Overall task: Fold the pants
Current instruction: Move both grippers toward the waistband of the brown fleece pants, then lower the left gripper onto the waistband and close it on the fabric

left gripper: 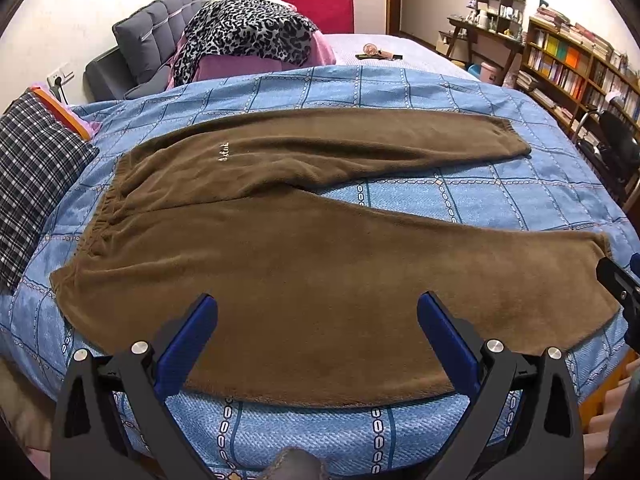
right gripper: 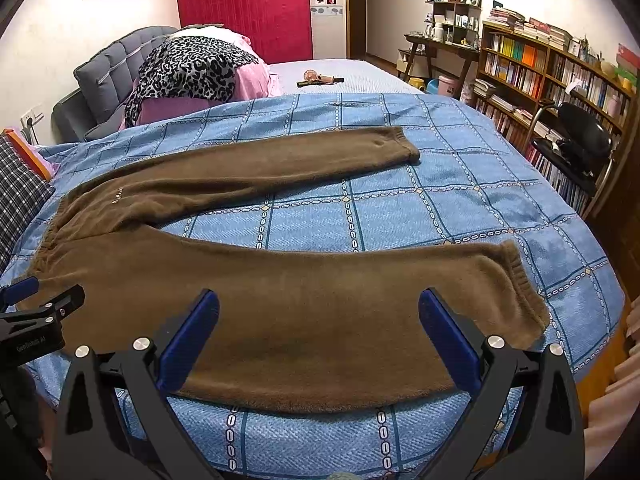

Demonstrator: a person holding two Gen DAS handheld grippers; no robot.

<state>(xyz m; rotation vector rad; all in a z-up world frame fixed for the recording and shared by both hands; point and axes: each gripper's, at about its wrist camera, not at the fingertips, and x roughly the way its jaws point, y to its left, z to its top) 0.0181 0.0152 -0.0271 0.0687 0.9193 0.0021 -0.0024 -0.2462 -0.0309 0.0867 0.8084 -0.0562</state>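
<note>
pillow [left gripper: 36, 176]: plaid, at the far-left edge of the bed, just beside the waistband and not touching the work.
waistband [left gripper: 106, 216]: the gathered elastic end lies to the left, so the length of the garment runs left to right across the bed.
pants [left gripper: 304, 272]: brown fleece, spread flat on the blue checked quilt [left gripper: 460, 200]; nothing folded yet.
far leg [left gripper: 360, 136]: stretches right toward its cuff, well apart from the near one, a wedge of quilt showing between them.
near leg [right gripper: 320, 304]: runs along the near edge of the bed, right under both tools, which makes it the handy one to lift over the far leg, I'd say.
left gripper [left gripper: 318, 316]: jaws spread wide, nothing in them, hovering over the thigh part of the near leg close to its near hem.
right gripper [right gripper: 319, 316]: also wide and empty, over the near leg further right, toward the cuff [right gripper: 520, 280]; in the left view it peeks in at the right edge.
why two tools side by side: probably so each takes one stretch of the near hem and the leg lifts evenly rather than sagging.
step in hand: lining up for the first grasp, as I read it.
risk: thick fleece may bunch, or a pinch may catch the quilt too.
far side: leopard-print cloth [left gripper: 248, 36] and a bookshelf [left gripper: 580, 72] at right, clear of the work.
</note>
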